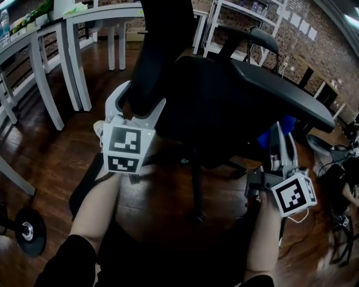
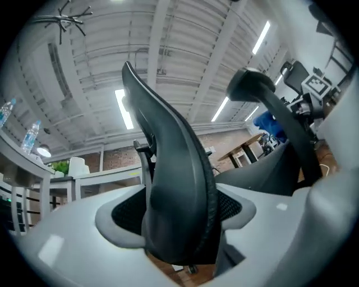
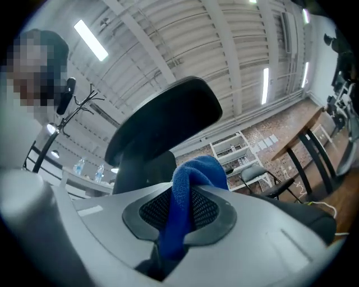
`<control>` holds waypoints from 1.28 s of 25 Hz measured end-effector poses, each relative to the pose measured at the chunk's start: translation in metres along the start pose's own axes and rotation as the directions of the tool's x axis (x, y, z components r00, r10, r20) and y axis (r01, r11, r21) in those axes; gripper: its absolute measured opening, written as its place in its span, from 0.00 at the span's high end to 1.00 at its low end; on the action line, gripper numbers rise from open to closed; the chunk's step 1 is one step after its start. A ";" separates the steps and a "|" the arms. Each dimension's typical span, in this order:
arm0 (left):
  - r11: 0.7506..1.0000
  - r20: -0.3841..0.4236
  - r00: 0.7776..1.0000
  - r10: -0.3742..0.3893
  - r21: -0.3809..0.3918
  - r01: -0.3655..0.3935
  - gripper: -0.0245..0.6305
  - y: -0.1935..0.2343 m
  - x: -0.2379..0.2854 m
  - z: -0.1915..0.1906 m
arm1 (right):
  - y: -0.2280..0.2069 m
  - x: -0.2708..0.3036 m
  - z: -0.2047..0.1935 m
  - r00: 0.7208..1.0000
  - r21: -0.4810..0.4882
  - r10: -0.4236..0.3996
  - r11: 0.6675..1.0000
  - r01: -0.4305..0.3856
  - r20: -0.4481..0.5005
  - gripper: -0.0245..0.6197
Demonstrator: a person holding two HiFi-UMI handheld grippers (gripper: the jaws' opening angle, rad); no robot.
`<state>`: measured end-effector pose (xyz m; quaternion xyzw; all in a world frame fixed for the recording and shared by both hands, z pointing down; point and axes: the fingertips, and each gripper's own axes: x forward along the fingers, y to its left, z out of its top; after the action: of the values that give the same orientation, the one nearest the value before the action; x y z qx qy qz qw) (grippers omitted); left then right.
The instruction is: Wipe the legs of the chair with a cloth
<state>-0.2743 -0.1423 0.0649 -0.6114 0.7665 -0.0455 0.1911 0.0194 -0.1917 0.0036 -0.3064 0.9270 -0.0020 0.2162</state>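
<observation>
A black office chair (image 1: 280, 89) stands tipped in front of me; its column and legs (image 1: 196, 185) show dark under the seat. My left gripper (image 1: 140, 103) straddles the edge of the backrest (image 1: 162, 56). In the left gripper view the backrest (image 2: 174, 168) stands between the wide-spread jaws of the left gripper (image 2: 179, 218), and I see no firm press. My right gripper (image 1: 283, 137) hovers beside the seat's right edge, shut on a blue cloth (image 1: 265, 137). In the right gripper view the right gripper (image 3: 182, 216) pinches the cloth (image 3: 190, 185), with the chair (image 3: 162, 123) above it.
White tables (image 1: 73, 56) stand at the left and white shelving (image 1: 241, 17) at the back. A black round base (image 1: 28, 230) sits on the wooden floor at lower left. Cables and gear (image 1: 336, 162) crowd the right edge.
</observation>
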 end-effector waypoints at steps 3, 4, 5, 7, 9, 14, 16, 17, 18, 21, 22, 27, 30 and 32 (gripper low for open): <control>1.000 -0.030 0.999 0.020 -0.015 -0.021 0.45 0.009 0.012 -0.011 | -0.007 0.015 0.012 1.000 0.086 0.008 0.996 -0.008 0.003 0.84; 1.000 -0.035 0.999 0.017 -0.023 -0.018 0.45 0.009 0.015 -0.015 | -0.009 0.018 0.015 1.000 0.121 0.012 0.993 -0.013 0.009 0.84; 1.000 -0.030 0.999 0.014 -0.022 -0.015 0.45 0.009 0.017 -0.016 | -0.008 0.020 0.015 1.000 0.162 0.026 0.986 -0.028 0.014 0.84; 1.000 -0.001 1.000 0.010 0.001 -0.010 0.45 0.008 0.019 -0.011 | -0.003 0.024 0.008 0.998 0.248 0.059 0.967 -0.060 0.012 0.84; 1.000 0.014 1.000 0.008 0.013 -0.008 0.45 0.008 0.018 -0.009 | 0.002 0.023 0.003 0.998 0.279 0.056 0.958 -0.063 0.035 0.84; 1.000 0.024 1.000 0.010 0.025 -0.011 0.45 0.011 0.019 -0.010 | 0.007 0.018 0.001 0.994 0.294 0.032 0.954 -0.062 0.108 0.84; 1.000 0.032 0.999 0.005 0.020 -0.006 0.45 0.008 0.018 -0.010 | 0.000 0.015 -0.008 0.992 0.415 0.059 0.904 -0.101 0.113 0.85; 1.000 0.036 0.999 0.006 0.013 -0.007 0.45 0.008 0.018 -0.011 | -0.004 0.014 -0.015 0.988 0.509 0.095 0.849 -0.146 0.125 0.85; 1.000 0.038 0.999 0.009 0.003 -0.009 0.45 0.008 0.018 -0.013 | -0.005 0.014 -0.021 0.979 0.600 0.138 0.774 -0.201 0.150 0.85; 1.000 0.045 0.999 -0.003 -0.005 0.003 0.45 0.007 0.019 -0.016 | -0.004 0.012 -0.026 0.953 0.696 0.207 0.651 -0.304 0.224 0.86; 1.000 0.050 0.999 -0.015 0.000 0.015 0.45 0.006 0.019 -0.014 | -0.004 0.012 -0.025 0.952 0.692 0.209 0.653 -0.307 0.225 0.86; 0.998 0.069 0.996 -0.050 -0.038 0.053 0.45 0.009 0.021 -0.019 | 0.004 0.014 -0.026 0.934 0.710 0.273 0.610 -0.352 0.229 0.87; 0.995 0.110 0.992 -0.063 -0.069 0.071 0.45 0.010 0.022 -0.014 | 0.009 0.012 -0.027 0.924 0.725 0.292 0.577 -0.376 0.247 0.87; 0.994 0.126 0.989 -0.072 -0.074 0.082 0.45 0.008 0.023 -0.011 | 0.007 0.010 -0.025 0.924 0.719 0.285 0.584 -0.378 0.255 0.87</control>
<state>-0.2896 -0.1641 0.0676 -0.6494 0.7303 0.0153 0.2115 -0.0020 -0.1952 0.0214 -0.0091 0.8676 -0.3303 0.3716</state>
